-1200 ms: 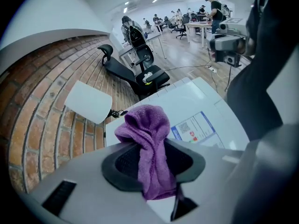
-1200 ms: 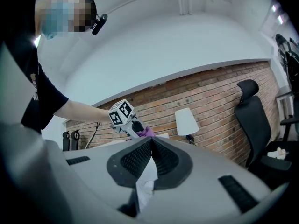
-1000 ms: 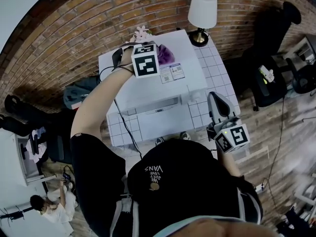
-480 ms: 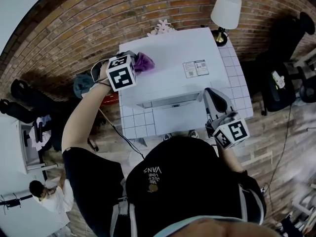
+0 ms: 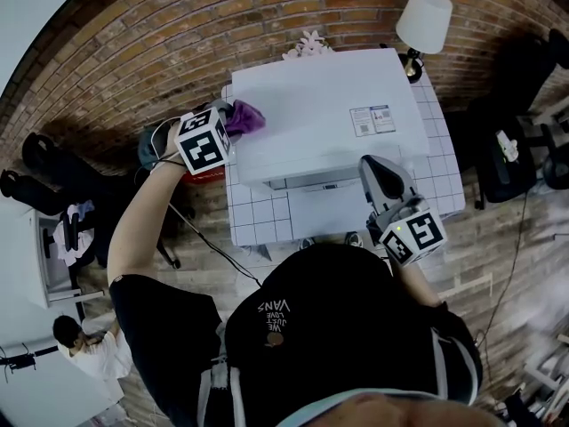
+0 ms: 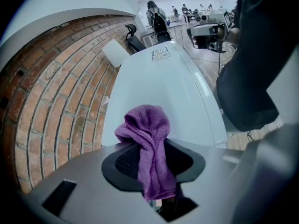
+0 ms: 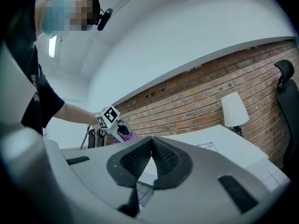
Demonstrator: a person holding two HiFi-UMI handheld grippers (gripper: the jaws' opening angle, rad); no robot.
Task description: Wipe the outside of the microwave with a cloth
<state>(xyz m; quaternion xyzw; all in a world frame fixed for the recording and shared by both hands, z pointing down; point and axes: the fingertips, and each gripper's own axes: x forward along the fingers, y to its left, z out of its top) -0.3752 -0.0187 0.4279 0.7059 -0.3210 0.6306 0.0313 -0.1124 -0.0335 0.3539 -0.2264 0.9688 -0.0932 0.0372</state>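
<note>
A white microwave (image 5: 320, 114) stands on a tiled table against the brick wall. A purple cloth (image 5: 243, 117) rests at the left edge of its top, and my left gripper (image 5: 227, 121) is shut on it. In the left gripper view the cloth (image 6: 149, 143) hangs between the jaws over the microwave (image 6: 163, 83) top. My right gripper (image 5: 382, 174) is shut and holds nothing, hovering at the microwave's front right. In the right gripper view its jaws (image 7: 150, 146) meet at the tips, with the microwave (image 7: 205, 143) and the cloth (image 7: 128, 135) beyond.
A white lamp (image 5: 424, 20) stands at the table's back right, and pink flowers (image 5: 308, 45) sit behind the microwave. The white tiled table (image 5: 267, 221) juts out in front. A black chair (image 5: 516, 149) is on the right, bags (image 5: 53, 172) on the left floor.
The left gripper has dragged the purple cloth leftward across the microwave top to its left edge. The right gripper has stayed by the front right corner.
</note>
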